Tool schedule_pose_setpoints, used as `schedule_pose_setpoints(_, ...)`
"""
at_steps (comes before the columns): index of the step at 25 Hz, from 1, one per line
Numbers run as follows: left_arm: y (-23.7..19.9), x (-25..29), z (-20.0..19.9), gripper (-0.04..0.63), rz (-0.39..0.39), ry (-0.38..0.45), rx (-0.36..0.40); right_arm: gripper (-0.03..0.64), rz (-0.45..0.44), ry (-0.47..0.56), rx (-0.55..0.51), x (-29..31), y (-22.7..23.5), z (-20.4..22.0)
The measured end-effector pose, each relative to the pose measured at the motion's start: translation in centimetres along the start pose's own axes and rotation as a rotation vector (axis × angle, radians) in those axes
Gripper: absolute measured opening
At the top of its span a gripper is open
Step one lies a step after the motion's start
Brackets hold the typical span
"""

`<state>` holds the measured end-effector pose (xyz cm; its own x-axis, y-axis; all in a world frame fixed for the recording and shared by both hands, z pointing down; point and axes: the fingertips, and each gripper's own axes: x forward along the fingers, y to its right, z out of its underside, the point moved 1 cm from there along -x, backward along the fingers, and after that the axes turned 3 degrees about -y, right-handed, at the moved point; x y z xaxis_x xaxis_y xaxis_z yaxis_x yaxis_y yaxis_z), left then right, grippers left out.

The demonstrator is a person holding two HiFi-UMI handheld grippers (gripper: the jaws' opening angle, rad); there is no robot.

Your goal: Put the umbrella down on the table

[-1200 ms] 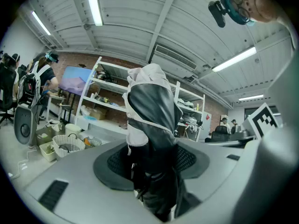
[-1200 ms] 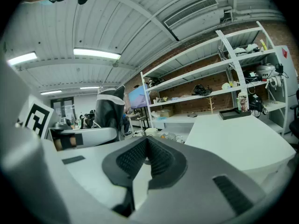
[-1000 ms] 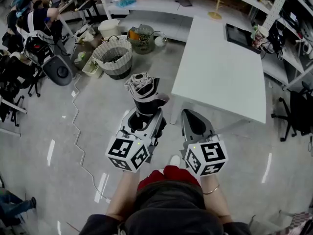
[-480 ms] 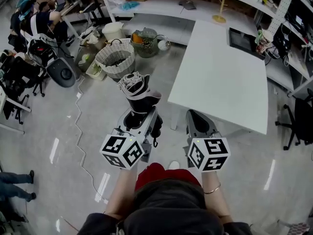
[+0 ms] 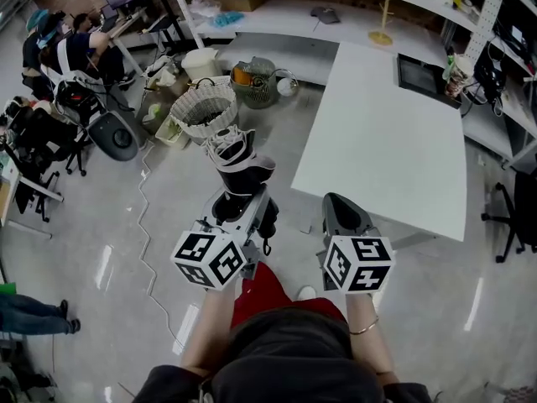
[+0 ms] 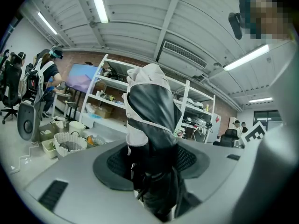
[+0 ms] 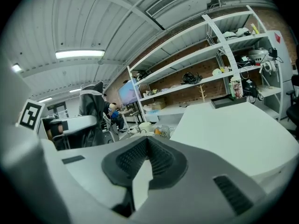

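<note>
My left gripper (image 5: 242, 201) is clamped on the folded black-and-white fabric umbrella (image 5: 236, 153), its dark ribbed pads pressed against the lower end of the bundle. The umbrella stands upright out of the jaws. Its cloth is glossy black with white panels, gathered in soft crumpled pleats at the top. It hangs over the floor to the left of the white rectangular table (image 5: 394, 149), not touching it.

My right gripper (image 5: 342, 212) holds nothing. In its own view the two grey jaws meet at their tips, leaving only a thin wedge of light between the grooved black pads.

The left gripper view shows the umbrella's creased surface and a white band across the black cloth, which the head view shows only as a small rolled shape. The head view alone shows how the umbrella lies beside the table. The right gripper view looks low across the smooth matte tabletop (image 7: 229, 125) towards white metal shelving (image 7: 205, 73) along a brick wall.

The floor (image 5: 117, 225) is pale grey and polished, with streaks of reflected light, and a thin white cable (image 5: 144, 217) snakes over it. A white woven basket (image 5: 204, 112) stands near the table's far corner, among smaller bins. A dark flat tray (image 5: 417, 75) lies on the far end of the table.
</note>
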<state>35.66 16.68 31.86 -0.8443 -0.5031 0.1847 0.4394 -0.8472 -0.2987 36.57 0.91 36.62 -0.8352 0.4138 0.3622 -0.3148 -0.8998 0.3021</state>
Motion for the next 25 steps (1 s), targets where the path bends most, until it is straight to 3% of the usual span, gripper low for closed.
schedule_pose_setpoints(9, -5.6, 4.5, -1.5, 0.235, 0.071, -0.014, -0.007, 0.018, 0.051, -0.003, -0.012, 6.1, -1.2, -1.5)
schedule_pose_setpoints(25, -22.3, 13.8, -7.1, 0.235, 0.237, -0.081, -0.031, 0.018, 0.327, 0.018, 0.068, 22.0, -3.1, -6.2)
